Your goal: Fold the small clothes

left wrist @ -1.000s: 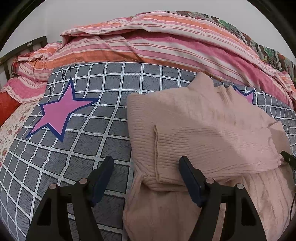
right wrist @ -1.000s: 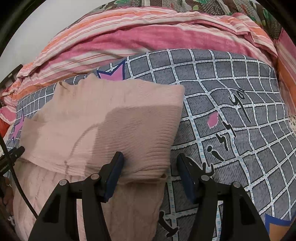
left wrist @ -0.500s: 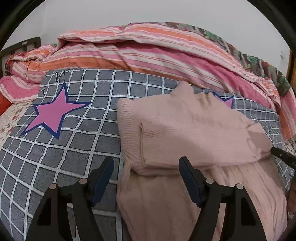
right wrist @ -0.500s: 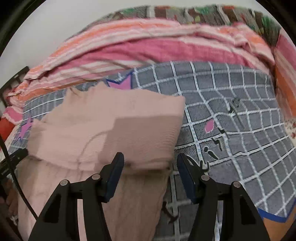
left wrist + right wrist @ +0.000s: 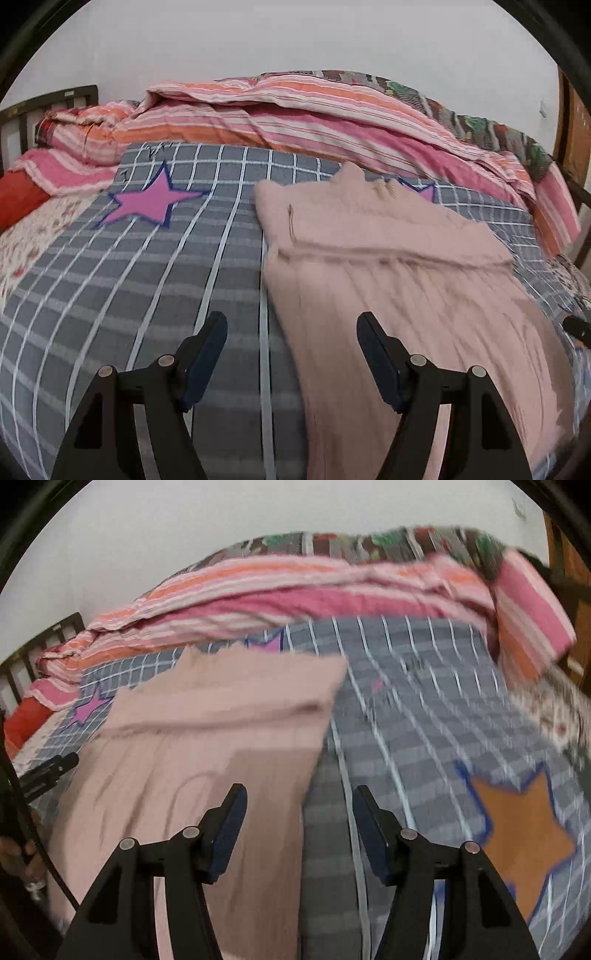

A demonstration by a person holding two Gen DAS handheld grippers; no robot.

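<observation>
A pale pink knit sweater (image 5: 388,258) (image 5: 207,738) lies flat on the grey checked bed sheet (image 5: 147,277) (image 5: 424,720). Its far part is doubled over into a thicker band. My left gripper (image 5: 291,321) hovers open above the near left edge of the sweater, with only sheet and cloth edge below its fingers. My right gripper (image 5: 301,792) hangs above the near right edge. Its jaws are closing slightly, and nothing is pinched between them. Both views are blurred by motion.
A pink and orange striped quilt (image 5: 295,110) (image 5: 295,590) is heaped along the far side of the bed against a white wall. A dark bed frame (image 5: 48,103) stands at far left. A person's hand (image 5: 14,853) shows at the left edge.
Both grippers have drawn back from the folded band toward the near end of the sweater. The fold now lies farther off in both views. Neither holds cloth.
</observation>
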